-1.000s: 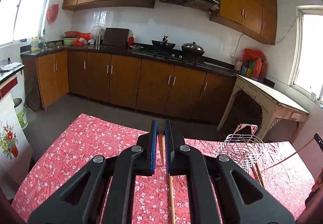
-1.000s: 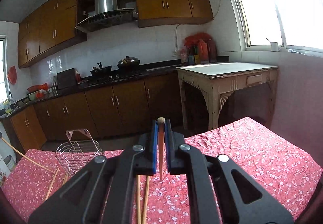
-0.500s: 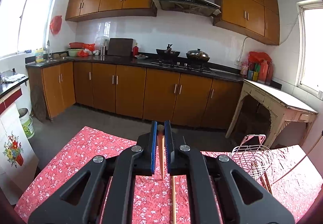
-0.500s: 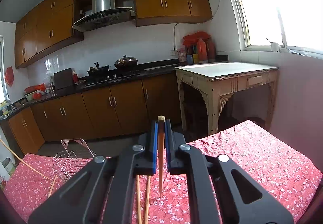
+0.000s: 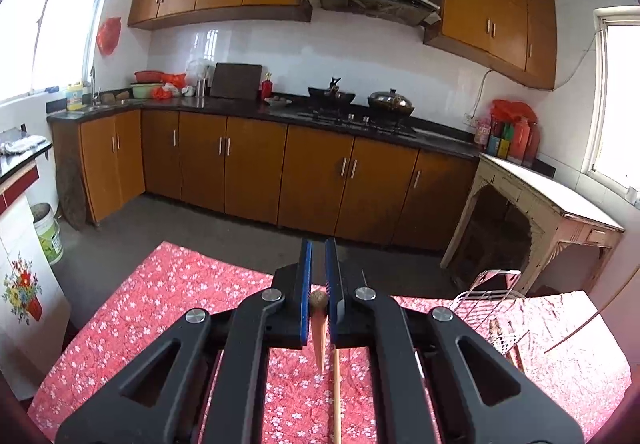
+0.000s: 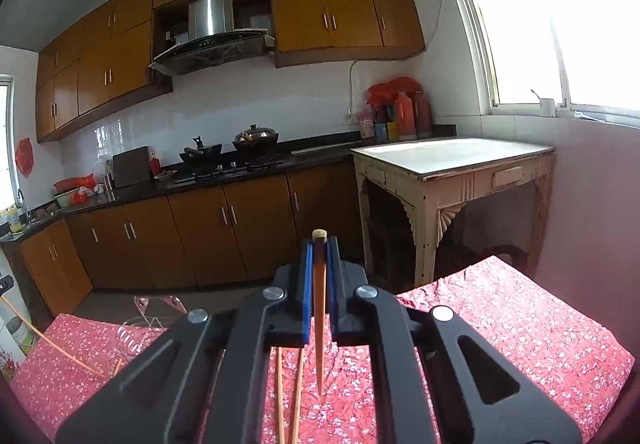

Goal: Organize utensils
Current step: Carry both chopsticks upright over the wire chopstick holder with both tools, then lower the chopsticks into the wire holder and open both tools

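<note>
My left gripper (image 5: 319, 272) is shut on a wooden chopstick (image 5: 319, 328) that hangs tip down above the red flowered tablecloth (image 5: 160, 308). Another chopstick (image 5: 336, 392) lies on the cloth below it. My right gripper (image 6: 319, 264) is shut on a second chopstick (image 6: 319, 316), held upright, its butt just above the fingertips. Two chopsticks (image 6: 289, 396) lie on the cloth under it. A wire utensil basket (image 5: 490, 304) stands at the table's far right in the left wrist view and at the left in the right wrist view (image 6: 138, 328).
A long chopstick (image 6: 52, 344) slants across the left of the right wrist view, by the basket. Beyond the table's far edge are the dark floor, brown cabinets (image 5: 280, 172) and a cream side table (image 6: 452, 172). A pink wall (image 6: 592, 228) stands close on the right.
Both grippers have risen and tilted up, so less of the table shows. The left chopstick now sits lower between the fingers. The basket has dropped lower in both views.
</note>
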Motion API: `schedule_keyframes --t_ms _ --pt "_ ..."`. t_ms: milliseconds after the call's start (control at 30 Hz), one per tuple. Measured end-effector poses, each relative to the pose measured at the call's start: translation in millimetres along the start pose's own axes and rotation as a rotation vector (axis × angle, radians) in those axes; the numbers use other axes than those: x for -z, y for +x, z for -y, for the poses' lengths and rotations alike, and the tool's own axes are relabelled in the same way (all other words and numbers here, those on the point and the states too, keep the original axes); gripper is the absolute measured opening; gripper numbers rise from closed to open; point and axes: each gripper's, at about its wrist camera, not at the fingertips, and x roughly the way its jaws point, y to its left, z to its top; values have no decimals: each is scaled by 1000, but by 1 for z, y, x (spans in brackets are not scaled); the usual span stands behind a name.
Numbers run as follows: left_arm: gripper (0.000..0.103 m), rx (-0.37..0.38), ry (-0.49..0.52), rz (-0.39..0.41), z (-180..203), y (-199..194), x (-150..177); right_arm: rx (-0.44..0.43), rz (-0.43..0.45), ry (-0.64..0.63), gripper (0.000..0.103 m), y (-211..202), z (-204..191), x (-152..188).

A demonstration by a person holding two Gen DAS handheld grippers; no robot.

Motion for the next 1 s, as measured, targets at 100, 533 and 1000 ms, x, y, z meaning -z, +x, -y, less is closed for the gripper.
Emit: schedule_keyframes --t_ms 100,533,1000 --pt "6 38 1 40 11 -19 -22 -32 48 0 8 -15 -9 -29" --pt "6 162 24 209 106 -58 -107 -286 51 -14 8 -18 -83 -94" --pt "6 145 58 55 157 34 -70 -335 -132 -68 8 62 -124 -47"
